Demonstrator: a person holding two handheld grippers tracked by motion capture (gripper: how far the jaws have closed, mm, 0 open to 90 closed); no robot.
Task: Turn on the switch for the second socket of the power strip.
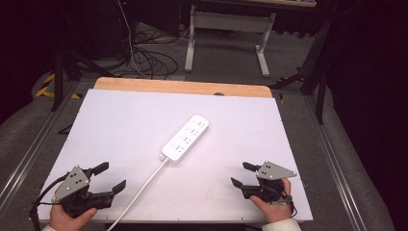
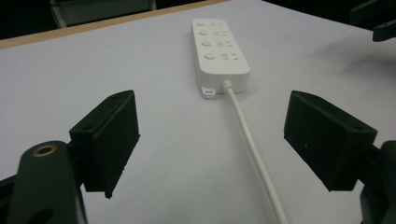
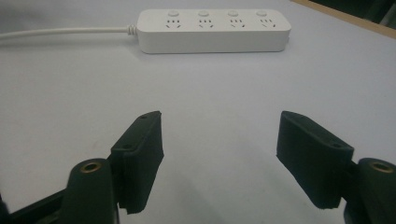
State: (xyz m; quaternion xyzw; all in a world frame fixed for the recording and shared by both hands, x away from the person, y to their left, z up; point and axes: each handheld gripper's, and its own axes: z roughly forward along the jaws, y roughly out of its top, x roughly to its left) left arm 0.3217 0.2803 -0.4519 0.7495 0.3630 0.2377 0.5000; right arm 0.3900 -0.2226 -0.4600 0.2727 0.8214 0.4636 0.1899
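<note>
Power strip (image 1: 185, 137) lies flat near the middle of the white table (image 1: 120, 125), set on a slant so that its far end points toward the far right corner and its near end toward the near left corner. It is white, with four sets of sockets and a round button beside each set. Its white cord (image 1: 139, 192) leaves the near end and runs down to the table's near edge, passing just to the right of the left gripper (image 1: 108, 177). That gripper sits near the near left corner, held in the person's left hand (image 1: 67, 217), its jaws spread wide with nothing between them; in the left gripper view the strip (image 2: 219, 51) and cord (image 2: 252, 149) lie ahead on the bare surface. The right gripper (image 1: 243, 174) rests near the near right corner in the right hand (image 1: 270, 204), jaws likewise parted and empty, well apart from the strip. A strip of bare wood (image 1: 183, 86) shows along the table's far edge.
</note>
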